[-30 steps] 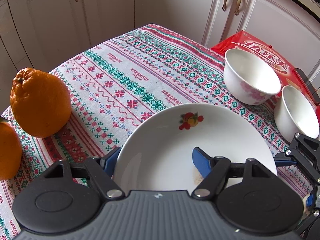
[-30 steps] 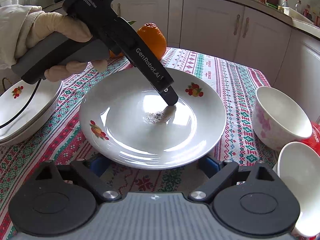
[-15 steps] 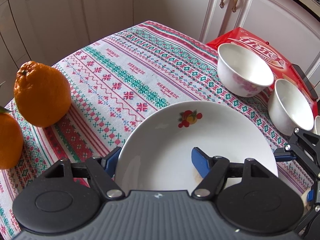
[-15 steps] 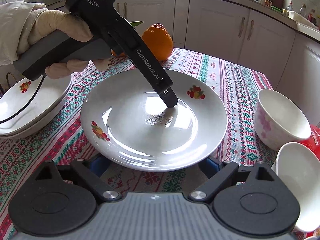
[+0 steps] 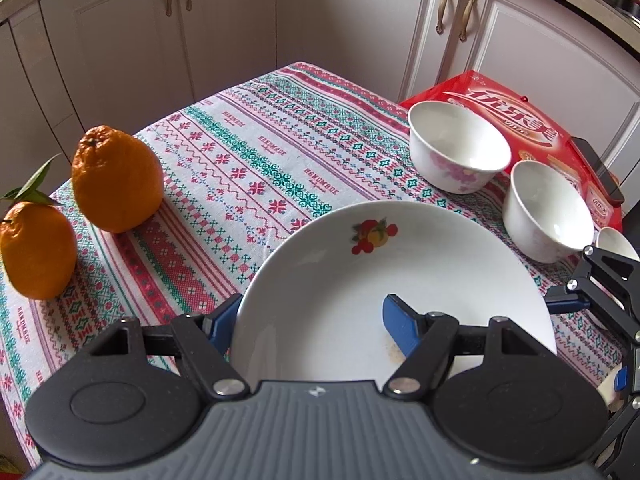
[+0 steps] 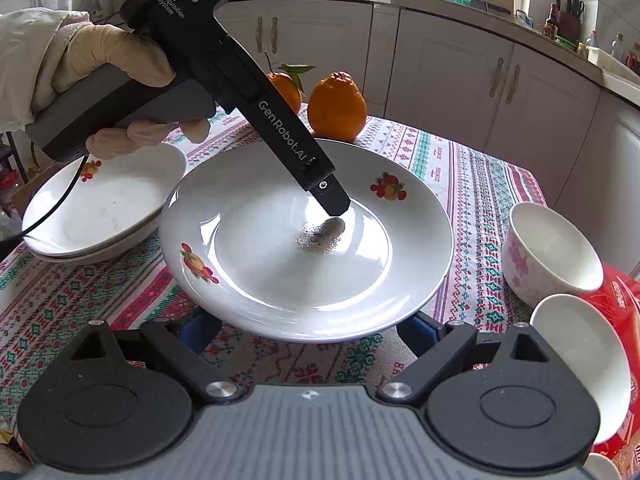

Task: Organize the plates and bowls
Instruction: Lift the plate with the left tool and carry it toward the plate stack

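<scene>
A white plate with fruit prints (image 5: 400, 264) hangs tilted above the tablecloth. My left gripper (image 5: 308, 316) is shut on its rim. One blue finger (image 5: 400, 324) lies inside the dish and the other (image 5: 224, 320) is outside, below the edge. In the right wrist view the inner finger (image 6: 328, 196) presses the plate (image 6: 260, 240), held by a gloved hand (image 6: 112, 64). My right gripper (image 6: 308, 328) stands open, its pads tucked under the plate's near rim. A stack of like plates (image 6: 100, 208) sits to the left. A floral bowl (image 6: 548, 260) and a plain white bowl (image 6: 580, 360) stand on the right.
Two oranges (image 5: 116, 180) (image 5: 36, 248) sit on the cloth's left side. A red packet (image 5: 500, 108) with a dark phone (image 5: 596, 168) on it lies behind the bowls. A third small bowl (image 5: 616, 240) peeks in at the right. Cabinets (image 5: 360, 20) close in beyond the table.
The plate and both grippers have risen a little off the cloth and drawn back; more of the plate stack shows. The left grip has not changed.
</scene>
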`<state>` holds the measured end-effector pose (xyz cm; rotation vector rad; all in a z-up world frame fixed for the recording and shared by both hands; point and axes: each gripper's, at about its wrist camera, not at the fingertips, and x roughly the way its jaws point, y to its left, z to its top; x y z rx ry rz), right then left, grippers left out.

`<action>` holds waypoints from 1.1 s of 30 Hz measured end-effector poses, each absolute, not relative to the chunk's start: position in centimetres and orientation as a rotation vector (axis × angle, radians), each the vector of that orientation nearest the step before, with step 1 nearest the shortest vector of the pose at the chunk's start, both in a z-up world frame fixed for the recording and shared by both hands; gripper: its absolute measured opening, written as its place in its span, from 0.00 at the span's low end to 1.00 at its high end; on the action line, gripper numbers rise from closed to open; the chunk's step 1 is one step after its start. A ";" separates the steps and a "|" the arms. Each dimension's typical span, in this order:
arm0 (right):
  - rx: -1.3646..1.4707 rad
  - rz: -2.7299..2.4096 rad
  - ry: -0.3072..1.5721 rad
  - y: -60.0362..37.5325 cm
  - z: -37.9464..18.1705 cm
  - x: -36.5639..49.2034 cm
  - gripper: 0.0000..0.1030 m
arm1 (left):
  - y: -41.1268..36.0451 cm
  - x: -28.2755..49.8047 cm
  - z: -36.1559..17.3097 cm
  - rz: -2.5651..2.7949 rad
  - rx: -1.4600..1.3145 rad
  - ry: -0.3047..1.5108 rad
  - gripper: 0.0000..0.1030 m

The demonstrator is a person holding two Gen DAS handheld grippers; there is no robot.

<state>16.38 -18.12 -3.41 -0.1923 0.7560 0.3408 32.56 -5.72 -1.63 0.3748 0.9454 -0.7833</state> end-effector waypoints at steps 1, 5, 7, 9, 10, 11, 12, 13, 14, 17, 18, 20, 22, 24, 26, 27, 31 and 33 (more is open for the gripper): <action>-0.195 0.346 0.753 -18.0 -3.2 16.2 0.93 | -5.4 32.2 -1.4 -0.778 0.368 0.942 0.72; -0.202 0.375 0.736 -17.7 -2.3 15.4 0.93 | -4.2 30.9 -0.5 -0.757 0.352 0.925 0.72; -0.204 0.389 0.729 -17.3 -2.0 15.1 0.93 | -3.5 30.2 0.0 -0.745 0.345 0.918 0.72; -0.210 0.401 0.723 -16.8 -1.7 14.6 0.93 | -2.8 29.6 0.4 -0.733 0.337 0.913 0.72; -0.214 0.407 0.720 -16.6 -1.6 14.5 0.93 | -2.4 29.2 0.5 -0.726 0.334 0.909 0.72; -0.219 0.414 0.716 -16.4 -1.4 14.2 0.93 | -2.1 28.9 0.7 -0.721 0.331 0.906 0.72; -0.223 0.421 0.713 -16.1 -1.3 14.1 0.93 | -1.6 28.6 0.9 -0.714 0.327 0.903 0.72; -0.226 0.428 0.711 -15.9 -1.2 13.9 0.93 | -1.2 28.3 1.0 -0.708 0.322 0.901 0.72; -0.229 0.435 0.709 -15.7 -1.0 13.7 0.93 | -0.8 28.0 1.1 -0.702 0.316 0.900 0.72; -0.248 0.455 0.701 -14.6 -0.7 13.2 0.93 | 0.5 27.2 1.3 -0.680 0.299 0.902 0.72; -0.253 0.462 0.699 -14.3 -0.6 13.1 0.93 | 0.9 26.9 1.3 -0.672 0.296 0.903 0.72; -0.264 0.478 0.694 -13.8 -0.5 13.0 0.93 | 1.9 26.4 1.3 -0.657 0.286 0.903 0.72; -0.271 0.492 0.690 -13.3 -0.4 13.0 0.93 | 2.9 25.9 1.4 -0.641 0.274 0.904 0.72; -0.273 0.510 0.688 -12.6 -0.4 13.0 0.93 | 3.8 25.5 1.5 -0.625 0.262 0.903 0.72; -0.276 0.526 0.689 -12.1 -0.4 13.0 0.93 | 4.7 25.1 1.5 -0.612 0.253 0.902 0.72; -0.279 0.533 0.690 -11.8 -0.4 13.0 0.93 | 5.1 24.9 1.5 -0.606 0.249 0.902 0.72; -0.299 0.555 0.688 -10.6 -0.4 12.9 0.93 | 6.5 24.4 1.4 -0.583 0.234 0.903 0.72; -0.305 0.564 0.689 -10.0 -0.4 12.9 0.93 | 7.2 24.2 1.2 -0.572 0.223 0.906 0.72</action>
